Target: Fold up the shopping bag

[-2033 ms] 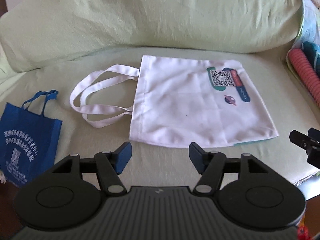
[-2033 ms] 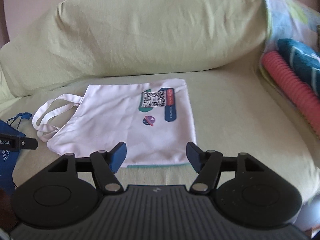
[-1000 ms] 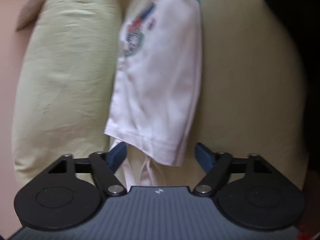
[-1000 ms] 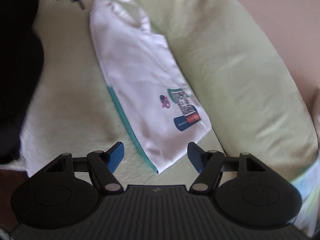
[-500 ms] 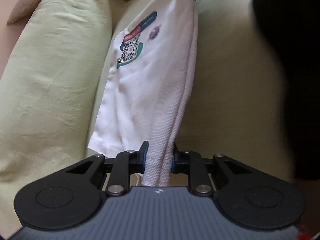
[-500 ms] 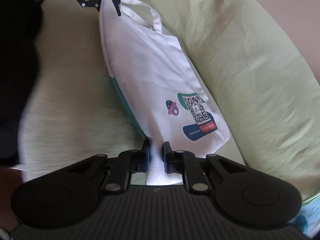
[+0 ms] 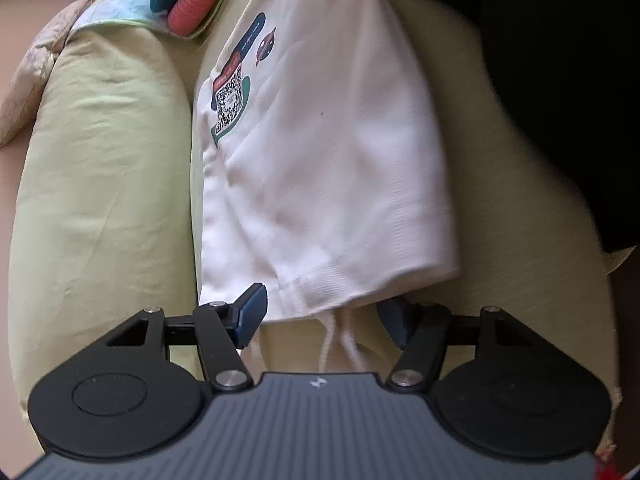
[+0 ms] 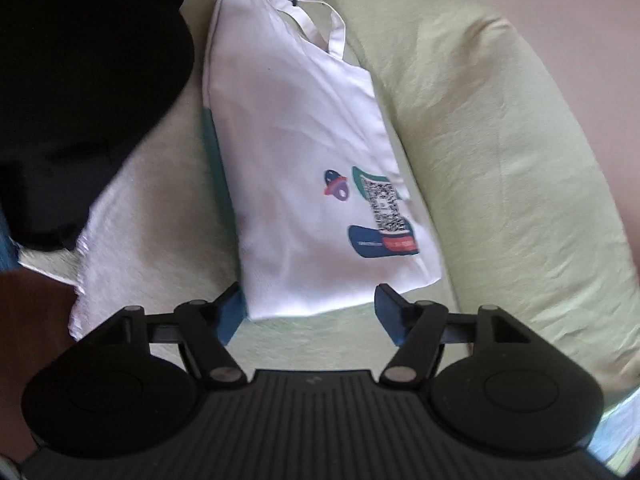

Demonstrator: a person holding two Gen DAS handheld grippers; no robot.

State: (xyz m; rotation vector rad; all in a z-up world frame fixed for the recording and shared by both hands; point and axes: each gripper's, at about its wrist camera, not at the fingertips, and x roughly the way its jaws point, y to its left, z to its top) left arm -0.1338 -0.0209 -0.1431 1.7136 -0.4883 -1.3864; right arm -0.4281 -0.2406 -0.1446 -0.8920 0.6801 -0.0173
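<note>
Cloth of the bag [image 7: 320, 168], clamped earlier, apparently lies free as left gripper [image 7: 322, 314] and right gripper [image 8: 306, 312] open.

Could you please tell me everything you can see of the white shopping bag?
The white shopping bag looks like woven cloth and lies flat on the green cover, along the long pillow. It bears a QR-code print, shows a teal edge, and its handles lie loose. Neither gripper holds it.

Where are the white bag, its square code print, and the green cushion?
white bag [image 8: 296, 184]: right wrist view, middle of cloth.
square code print [image 7: 229, 100]: left wrist view, centre of pattern.
green cushion [image 8: 500, 160]: right wrist view, broad face.
</note>
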